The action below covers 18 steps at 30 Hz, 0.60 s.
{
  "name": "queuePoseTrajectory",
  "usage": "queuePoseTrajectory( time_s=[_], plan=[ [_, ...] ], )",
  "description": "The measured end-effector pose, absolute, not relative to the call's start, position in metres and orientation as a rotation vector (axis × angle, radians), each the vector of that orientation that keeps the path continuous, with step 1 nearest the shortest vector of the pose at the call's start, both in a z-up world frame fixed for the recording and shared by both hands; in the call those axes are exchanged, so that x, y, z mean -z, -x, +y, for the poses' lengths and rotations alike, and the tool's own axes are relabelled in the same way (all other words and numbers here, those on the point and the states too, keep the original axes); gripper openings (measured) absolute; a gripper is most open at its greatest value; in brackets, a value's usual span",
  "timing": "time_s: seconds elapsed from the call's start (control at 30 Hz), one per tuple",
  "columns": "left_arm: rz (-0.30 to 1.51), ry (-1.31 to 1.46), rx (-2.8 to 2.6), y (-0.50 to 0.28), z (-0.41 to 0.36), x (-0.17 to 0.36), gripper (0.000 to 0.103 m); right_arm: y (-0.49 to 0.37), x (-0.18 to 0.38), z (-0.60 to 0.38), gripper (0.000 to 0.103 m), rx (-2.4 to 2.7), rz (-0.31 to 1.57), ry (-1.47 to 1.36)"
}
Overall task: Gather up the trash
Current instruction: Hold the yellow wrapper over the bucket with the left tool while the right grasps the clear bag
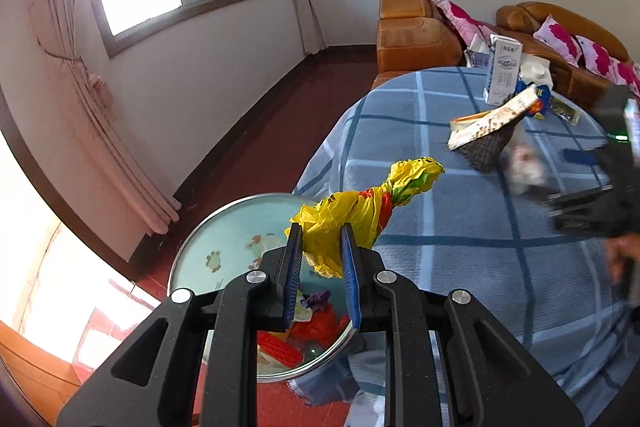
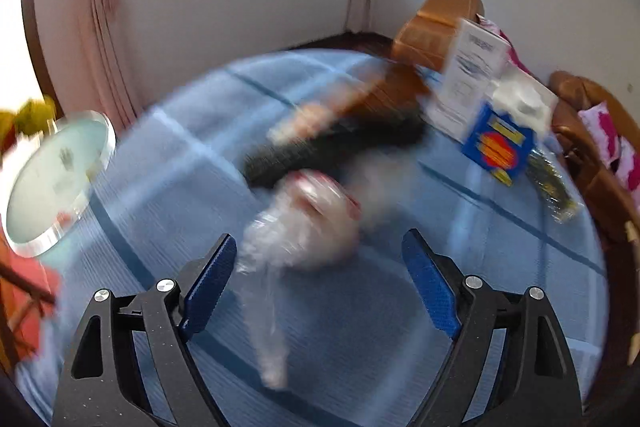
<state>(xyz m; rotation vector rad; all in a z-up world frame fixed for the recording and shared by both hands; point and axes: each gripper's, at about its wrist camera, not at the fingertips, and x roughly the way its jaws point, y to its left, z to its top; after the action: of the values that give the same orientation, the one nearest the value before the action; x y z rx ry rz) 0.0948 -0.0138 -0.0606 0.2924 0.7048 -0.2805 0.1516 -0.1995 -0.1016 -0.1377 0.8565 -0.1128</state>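
My left gripper (image 1: 320,243) is shut on a twisted yellow plastic wrapper (image 1: 360,215) and holds it over the round metal bin (image 1: 188,259), which has red, purple and other trash inside. My right gripper (image 2: 320,259) is open above the blue checked tablecloth (image 2: 400,327), with a blurred crumpled white-and-red plastic bag (image 2: 308,223) just ahead between its fingers. The right view is motion-blurred. The right gripper also shows at the right edge of the left wrist view (image 1: 592,203).
On the table stand a white milk carton (image 1: 502,71), a blue-yellow box (image 2: 498,143), a snack packet on a dark mesh item (image 1: 486,135) and a dark wrapper (image 2: 554,187). An orange sofa (image 1: 416,31) lies behind. The bin stands left of the table.
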Motion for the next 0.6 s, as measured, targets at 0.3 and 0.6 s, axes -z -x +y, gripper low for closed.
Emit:
queuePoseTrajectory(
  time_s=[0.3, 0.6],
  plan=[
    [0.718, -0.286, 0.294, -0.098, -0.016, 0.071, 0.019, -0.101, 0.081, -0.319, 0.084, 0.431, 0.824, 0.098],
    [0.717, -0.28, 0.284, -0.099, -0.014, 0.069, 0.019, -0.09, 0.064, -0.306, 0.084, 0.341, 0.671, -0.183]
  ],
)
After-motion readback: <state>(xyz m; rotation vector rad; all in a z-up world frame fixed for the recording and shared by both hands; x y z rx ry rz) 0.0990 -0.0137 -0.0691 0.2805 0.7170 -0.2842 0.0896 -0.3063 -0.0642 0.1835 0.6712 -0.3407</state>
